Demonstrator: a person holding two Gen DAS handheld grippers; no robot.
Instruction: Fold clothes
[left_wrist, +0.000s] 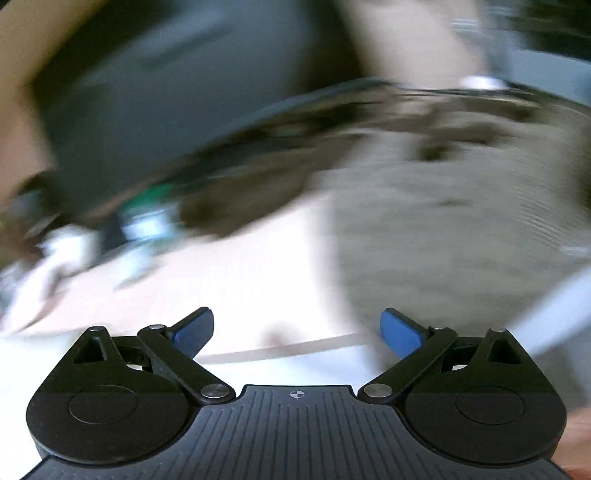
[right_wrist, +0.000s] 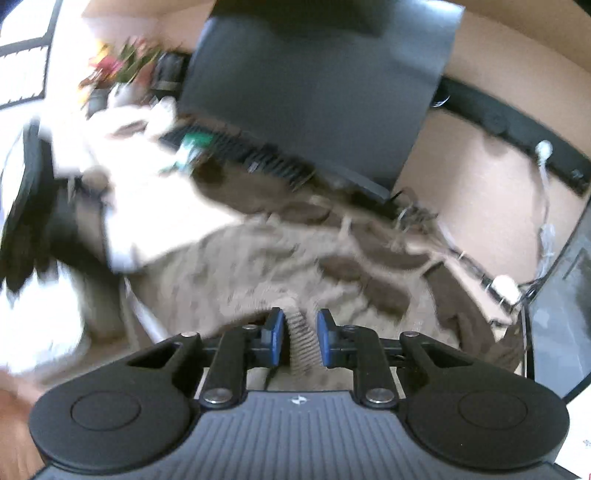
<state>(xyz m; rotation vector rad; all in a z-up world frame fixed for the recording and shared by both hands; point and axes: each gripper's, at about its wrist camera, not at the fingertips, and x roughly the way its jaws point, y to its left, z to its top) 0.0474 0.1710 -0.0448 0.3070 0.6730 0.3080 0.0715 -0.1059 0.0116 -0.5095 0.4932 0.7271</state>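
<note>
A beige knitted garment (right_wrist: 258, 266) with darker brown parts lies bunched on the white table top (right_wrist: 159, 206). My right gripper (right_wrist: 301, 314) is shut on the garment's ribbed hem (right_wrist: 303, 339), which is pinched between the blue pads. In the blurred left wrist view the same garment (left_wrist: 443, 229) fills the right half. My left gripper (left_wrist: 297, 317) stands open over the bare table (left_wrist: 240, 280), just left of the cloth's edge, with nothing between its fingers.
A dark monitor (right_wrist: 314, 85) and a black keyboard (right_wrist: 236, 147) stand behind the garment, with a green and white item (right_wrist: 192, 144) on the keyboard. Flowers (right_wrist: 122, 62) are at the far left. Cables and a white plug (right_wrist: 504, 286) lie at the right.
</note>
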